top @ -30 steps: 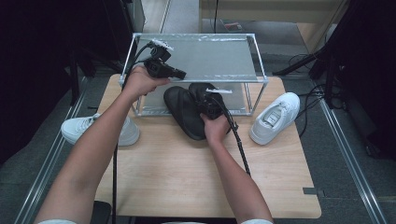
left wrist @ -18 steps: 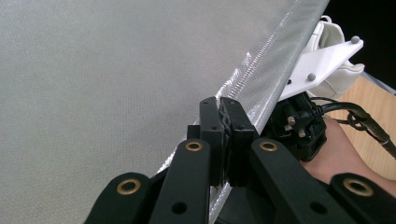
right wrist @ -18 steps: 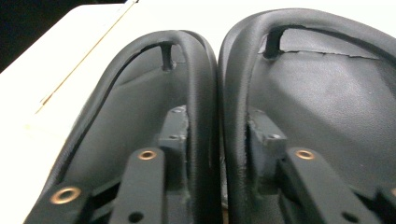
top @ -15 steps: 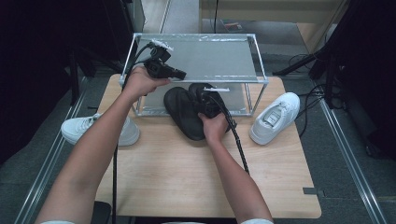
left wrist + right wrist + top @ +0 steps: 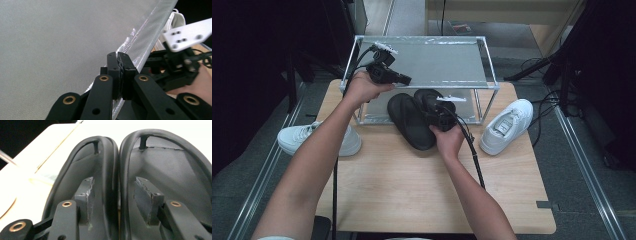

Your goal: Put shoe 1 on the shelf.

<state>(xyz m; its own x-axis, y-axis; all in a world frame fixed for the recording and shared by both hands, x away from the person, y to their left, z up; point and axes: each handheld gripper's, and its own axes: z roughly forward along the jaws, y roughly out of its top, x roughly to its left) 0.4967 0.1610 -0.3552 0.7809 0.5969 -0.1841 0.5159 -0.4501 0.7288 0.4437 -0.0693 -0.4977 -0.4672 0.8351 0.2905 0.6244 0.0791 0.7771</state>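
Black rubber sandals lie side by side on the wooden surface, their toe ends pushed under the front edge of the metal-framed rack. In the right gripper view the pair sits directly ahead of your jaws, with the inner edges of the two sandals touching and running up between the two pads.

Your right gripper rests low over the heel end of the pair. Its jaws stand apart and have just been opening; one pad sits over the left sandal's footbed, the other over the right one. The adjoining rims lie between the pads, and neither pad presses on them.

Your left gripper is held above the rack's top shelf, near its left front corner. Its jaws are closed together, pad against pad, with nothing between them. In the left gripper view the grey mesh shelf spreads beyond and to the left of the jaws, and its taped front edge runs just past their tips.

One white sneaker sits at the right edge of the surface, well apart from your right jaws. A second white sneaker sits at the left edge, under your left forearm.
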